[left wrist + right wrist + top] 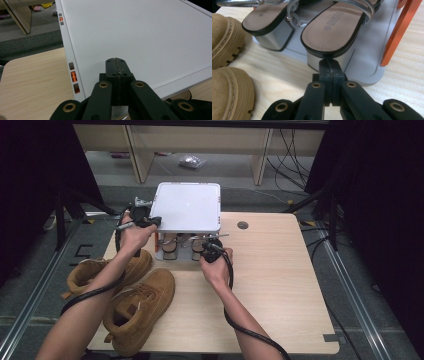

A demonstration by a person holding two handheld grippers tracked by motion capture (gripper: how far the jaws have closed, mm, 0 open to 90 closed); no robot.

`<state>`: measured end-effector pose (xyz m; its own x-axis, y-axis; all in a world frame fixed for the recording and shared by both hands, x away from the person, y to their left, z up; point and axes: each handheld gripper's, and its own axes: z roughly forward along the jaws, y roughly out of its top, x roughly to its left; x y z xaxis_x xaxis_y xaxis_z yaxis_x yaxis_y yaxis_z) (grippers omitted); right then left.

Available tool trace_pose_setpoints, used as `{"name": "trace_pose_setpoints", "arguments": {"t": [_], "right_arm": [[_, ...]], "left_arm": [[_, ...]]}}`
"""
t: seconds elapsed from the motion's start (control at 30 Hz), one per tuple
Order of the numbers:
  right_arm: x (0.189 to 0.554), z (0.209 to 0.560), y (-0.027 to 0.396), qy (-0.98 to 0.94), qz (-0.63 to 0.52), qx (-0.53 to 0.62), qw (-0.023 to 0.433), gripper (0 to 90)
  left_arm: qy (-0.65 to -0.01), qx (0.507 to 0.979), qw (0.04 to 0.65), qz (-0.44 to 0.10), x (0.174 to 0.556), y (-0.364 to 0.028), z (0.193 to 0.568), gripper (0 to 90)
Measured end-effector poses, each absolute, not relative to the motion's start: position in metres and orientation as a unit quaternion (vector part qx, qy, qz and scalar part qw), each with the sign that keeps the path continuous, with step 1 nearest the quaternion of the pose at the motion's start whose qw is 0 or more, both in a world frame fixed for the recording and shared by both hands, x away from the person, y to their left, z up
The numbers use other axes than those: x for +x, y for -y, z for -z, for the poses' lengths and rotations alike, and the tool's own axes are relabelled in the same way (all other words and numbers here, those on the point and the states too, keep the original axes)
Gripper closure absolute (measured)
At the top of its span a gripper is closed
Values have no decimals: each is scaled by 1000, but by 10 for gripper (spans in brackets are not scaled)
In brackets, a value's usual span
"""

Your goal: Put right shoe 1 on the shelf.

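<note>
Right gripper (329, 65), jaws closed and empty, noses a sandal (332, 33) heel: stiff, light; pinch the heel block. Left gripper (117, 65) is closed too.

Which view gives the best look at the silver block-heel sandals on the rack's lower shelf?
The right gripper view: the sandals sit close up, with insoles, brand print and silver heels plain. The high view shows them small, mostly hidden under the rack's white top shelf. The left gripper view looks onto that shelf.
</note>
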<state>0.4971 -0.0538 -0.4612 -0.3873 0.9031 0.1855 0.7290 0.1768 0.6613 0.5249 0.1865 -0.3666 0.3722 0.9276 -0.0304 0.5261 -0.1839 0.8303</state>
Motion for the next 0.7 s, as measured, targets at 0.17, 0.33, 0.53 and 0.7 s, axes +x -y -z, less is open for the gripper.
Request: {"name": "trace_pose_setpoints", "arguments": {"t": [0.17, 0.33, 0.53, 0.7], "right_arm": [[499, 461, 52, -752, -347, 546, 127, 900], [502, 464, 52, -751, -352, 544, 130, 900], [504, 465, 53, -749, -352, 543, 143, 900], [504, 466, 51, -745, -351, 548, 147, 900]], "left_arm": [[-498, 728, 397, -254, 525, -187, 367, 896], [-498, 728, 397, -254, 525, -187, 367, 896], [-498, 729, 396, -253, 525, -186, 367, 896], [-497, 729, 396, -254, 524, -186, 367, 896]]}}
